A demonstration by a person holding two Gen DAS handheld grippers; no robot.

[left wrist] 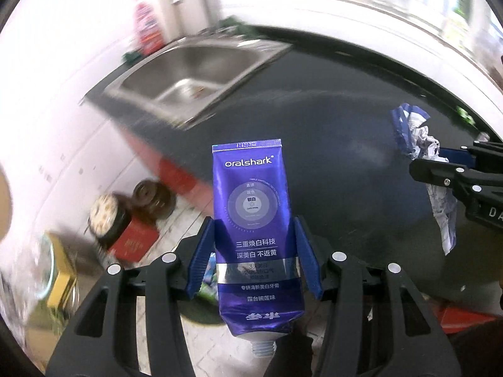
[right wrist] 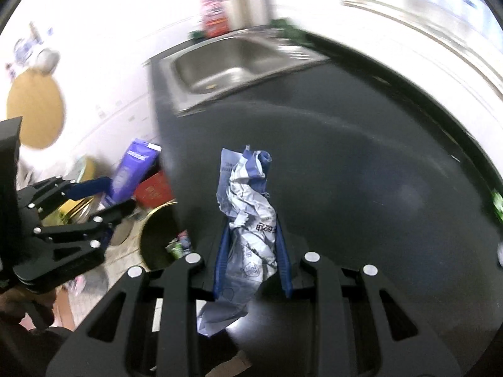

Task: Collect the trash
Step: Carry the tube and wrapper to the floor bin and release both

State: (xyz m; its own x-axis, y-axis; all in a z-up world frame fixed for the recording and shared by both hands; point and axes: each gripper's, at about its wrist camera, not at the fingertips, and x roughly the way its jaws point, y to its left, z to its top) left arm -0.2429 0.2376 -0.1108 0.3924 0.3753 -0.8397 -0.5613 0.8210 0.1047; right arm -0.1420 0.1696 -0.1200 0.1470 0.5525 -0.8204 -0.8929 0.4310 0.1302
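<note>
My left gripper [left wrist: 254, 229] is shut on a purple toothpaste tube [left wrist: 254, 220], held upright with its capless neck toward the camera, past the left edge of the black counter [left wrist: 345, 144] and above a round bin [left wrist: 201, 311] on the floor. My right gripper [right wrist: 251, 238] is shut on a crumpled blue-and-white wrapper [right wrist: 248, 207] over the counter [right wrist: 361, 157]. The wrapper [left wrist: 418, 144] and right gripper [left wrist: 437, 160] show at the right in the left wrist view. The left gripper [right wrist: 103, 194] with the tube [right wrist: 132, 166] shows at the left in the right wrist view, above the bin [right wrist: 157, 238].
A steel sink [left wrist: 188, 75] is set in the counter's far left, with a red bottle [left wrist: 147, 25] and a tap behind it. On the floor lie red boxes [left wrist: 135, 242], round tins [left wrist: 107, 220] and a yellow box [left wrist: 63, 270]. A round wooden board [right wrist: 34, 106] hangs on the wall.
</note>
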